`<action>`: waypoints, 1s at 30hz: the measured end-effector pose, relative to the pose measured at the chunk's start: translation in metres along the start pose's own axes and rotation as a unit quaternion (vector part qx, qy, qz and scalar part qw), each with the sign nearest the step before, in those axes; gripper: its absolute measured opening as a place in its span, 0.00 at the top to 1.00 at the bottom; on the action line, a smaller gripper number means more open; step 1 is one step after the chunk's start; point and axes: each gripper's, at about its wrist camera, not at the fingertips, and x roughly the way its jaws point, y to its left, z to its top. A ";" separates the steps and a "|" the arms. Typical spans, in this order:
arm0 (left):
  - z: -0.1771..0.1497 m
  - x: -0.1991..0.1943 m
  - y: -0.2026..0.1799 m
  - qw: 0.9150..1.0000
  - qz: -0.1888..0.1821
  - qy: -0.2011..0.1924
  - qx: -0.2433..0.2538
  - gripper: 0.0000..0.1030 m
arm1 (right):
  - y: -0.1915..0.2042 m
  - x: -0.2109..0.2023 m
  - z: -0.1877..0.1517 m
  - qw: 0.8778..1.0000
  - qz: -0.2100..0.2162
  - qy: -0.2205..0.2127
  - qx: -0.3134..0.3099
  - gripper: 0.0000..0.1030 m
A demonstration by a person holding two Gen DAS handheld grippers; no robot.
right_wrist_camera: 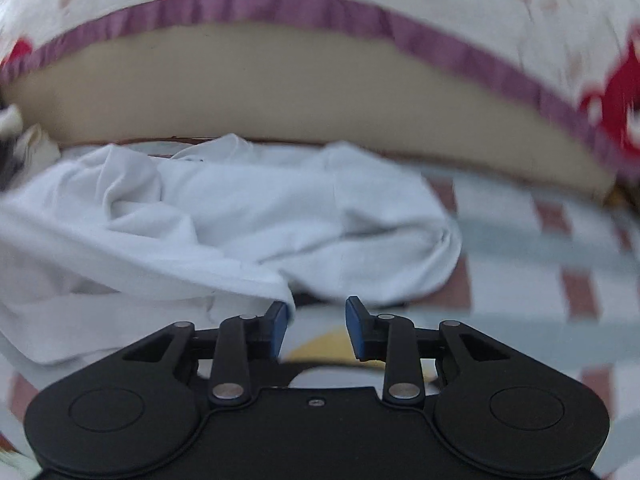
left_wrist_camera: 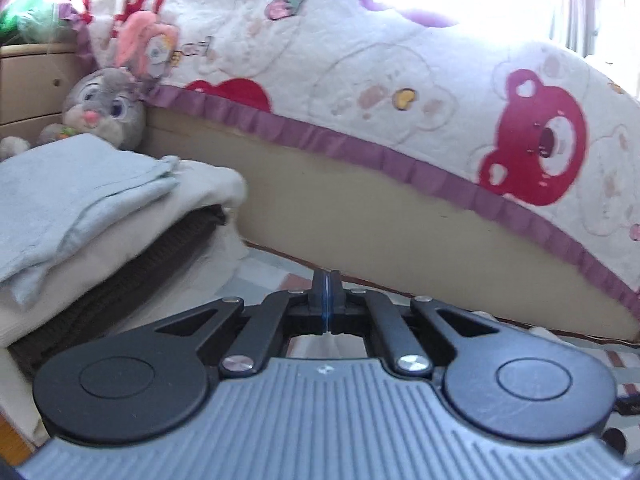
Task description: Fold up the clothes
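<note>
A crumpled white garment point(right_wrist_camera: 224, 216) lies on the checked bedsheet point(right_wrist_camera: 540, 248) in the right wrist view. My right gripper point(right_wrist_camera: 316, 320) is open just in front of the garment's near edge, and the left pad point(right_wrist_camera: 280, 326) touches the cloth. My left gripper point(left_wrist_camera: 327, 300) is shut with its blue pads together and nothing visible between them. To its left stands a stack of folded clothes point(left_wrist_camera: 92, 200): a pale blue piece on top, a cream one under it, a dark brown knit at the bottom.
A beige headboard point(left_wrist_camera: 360, 208) draped with a cartoon bear blanket point(left_wrist_camera: 360, 68) runs across the back in both views. A grey plush rabbit point(left_wrist_camera: 104, 108) sits behind the stack. A wooden drawer unit point(left_wrist_camera: 28, 80) stands at far left.
</note>
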 end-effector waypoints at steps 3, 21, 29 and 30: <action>-0.002 0.002 0.004 1.000 0.008 0.006 -0.001 1.00 | -0.018 0.004 -0.008 0.997 0.036 0.014 0.065 0.63; -0.058 0.055 -0.027 0.966 -0.109 0.222 0.080 0.81 | 0.002 0.032 -0.001 0.987 0.117 -0.037 0.106 0.96; -0.081 0.046 -0.005 0.947 -0.134 0.248 0.154 0.69 | 0.025 -0.069 0.077 0.976 0.027 -0.211 -0.040 0.97; -0.090 0.046 -0.008 0.941 -0.136 0.259 0.170 0.69 | 0.028 -0.071 0.082 0.975 0.013 -0.213 -0.055 0.97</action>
